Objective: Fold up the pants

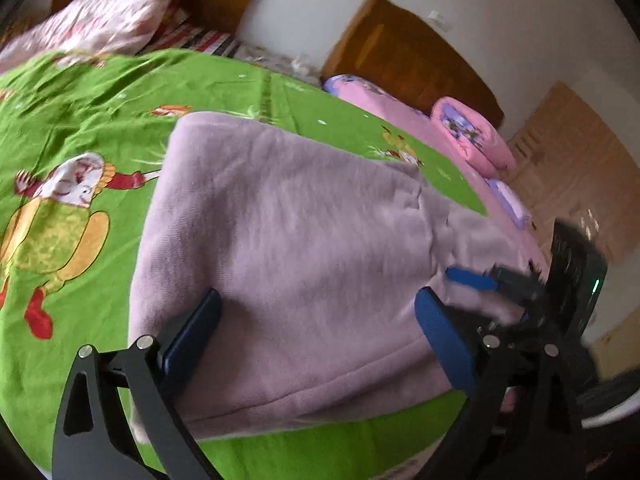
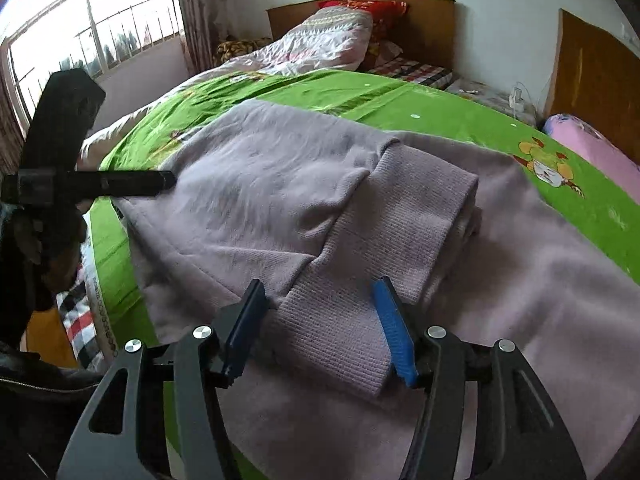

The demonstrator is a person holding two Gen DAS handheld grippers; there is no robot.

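pale lilac pants [image 2: 280, 184] lie folded on a green bedspread [image 2: 440, 108], ribbed cuff [image 2: 340, 320] on top. both claws, left [image 1: 316, 320] and right [image 2: 320, 320], hang wide apart, gripping nothing, apparently letting the fold settle.

Through the left wrist camera I saw my left gripper [image 1: 318, 312] with its jaws spread wide over the lilac pants [image 1: 288, 248], pads clear of the cloth. The pants lay folded on the green cartoon sheet [image 1: 80, 120]. My right gripper [image 1: 486, 292] sat at their right edge.
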